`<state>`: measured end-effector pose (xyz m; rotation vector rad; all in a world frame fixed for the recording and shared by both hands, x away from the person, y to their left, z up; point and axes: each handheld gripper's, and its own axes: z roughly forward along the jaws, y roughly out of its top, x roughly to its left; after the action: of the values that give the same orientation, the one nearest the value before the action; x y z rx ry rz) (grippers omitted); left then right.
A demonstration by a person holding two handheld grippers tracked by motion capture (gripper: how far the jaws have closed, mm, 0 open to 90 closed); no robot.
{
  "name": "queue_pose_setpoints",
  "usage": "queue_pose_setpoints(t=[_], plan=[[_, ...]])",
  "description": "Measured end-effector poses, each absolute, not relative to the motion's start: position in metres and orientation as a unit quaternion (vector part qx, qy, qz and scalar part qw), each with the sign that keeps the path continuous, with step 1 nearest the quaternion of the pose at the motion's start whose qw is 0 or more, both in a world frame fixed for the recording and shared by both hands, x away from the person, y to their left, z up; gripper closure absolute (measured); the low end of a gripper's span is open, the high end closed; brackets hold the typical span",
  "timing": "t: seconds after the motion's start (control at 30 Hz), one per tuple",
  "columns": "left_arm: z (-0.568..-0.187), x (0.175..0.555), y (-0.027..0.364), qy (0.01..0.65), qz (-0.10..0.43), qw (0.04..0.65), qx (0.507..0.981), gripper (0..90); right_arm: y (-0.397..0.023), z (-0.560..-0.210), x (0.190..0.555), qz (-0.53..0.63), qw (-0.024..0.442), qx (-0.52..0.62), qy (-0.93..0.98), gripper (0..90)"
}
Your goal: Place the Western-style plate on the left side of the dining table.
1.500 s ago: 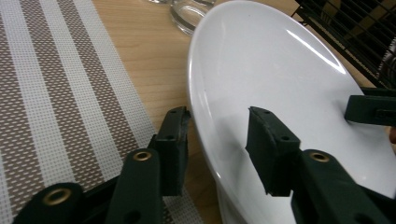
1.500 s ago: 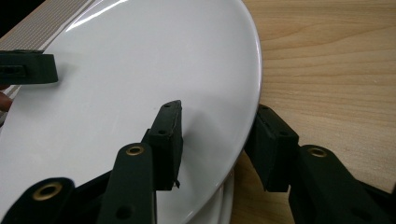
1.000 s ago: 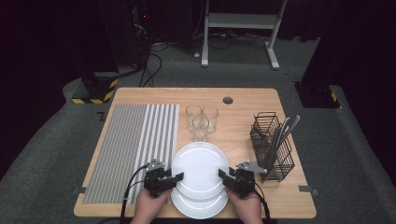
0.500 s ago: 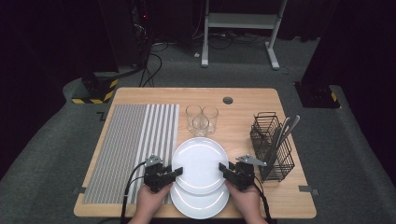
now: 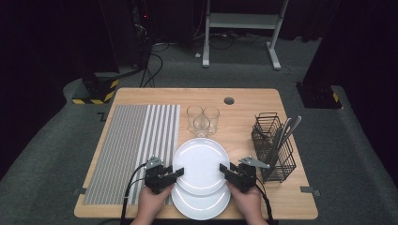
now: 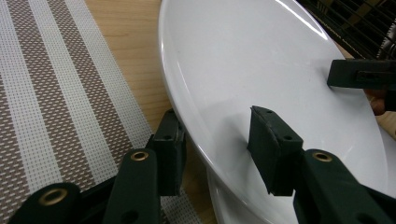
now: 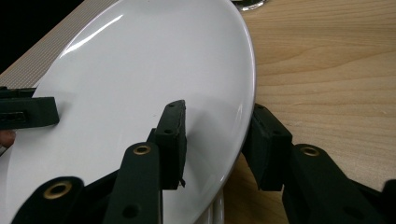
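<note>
Wooden table [image 5: 253, 105]: carries everything, striped placemat [image 5: 131, 150] along its left side.
Top plate [image 5: 201, 164]: white, lifted off the plate stack [image 5: 202, 206] at the near edge, tilted, carried by two opposite rims for balance.
Left gripper [image 5: 174, 173]: jaws straddle the left rim, clamped on it.
Right gripper [image 5: 226, 169]: jaws clamped on the right rim.

Wooden table [image 5: 244, 101] bears striped mat [image 5: 133, 145]; glasses [image 5: 202, 119]; basket [image 5: 273, 146]; plate stack [image 5: 202, 206].

No words, numbers, labels or brand names can be read anywhere. The one sign-like marking is the yellow-and-black hazard striping [image 5: 96, 92] on the floor beyond the table's [image 5: 253, 98] far left corner.
</note>
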<state>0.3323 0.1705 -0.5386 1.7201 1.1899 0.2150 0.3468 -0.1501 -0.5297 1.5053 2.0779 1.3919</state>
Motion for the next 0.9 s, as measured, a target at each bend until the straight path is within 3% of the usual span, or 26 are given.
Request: queue_pose_setpoints(t=[0.9], plan=[[-0.5396, 0.3329, 0.1692, 0.489, 0.083, 0.497, 0.712, 54.8, -0.1503, -0.5328, 0.3485, 0.481, 0.094, 0.506, 0.710, 57.9]])
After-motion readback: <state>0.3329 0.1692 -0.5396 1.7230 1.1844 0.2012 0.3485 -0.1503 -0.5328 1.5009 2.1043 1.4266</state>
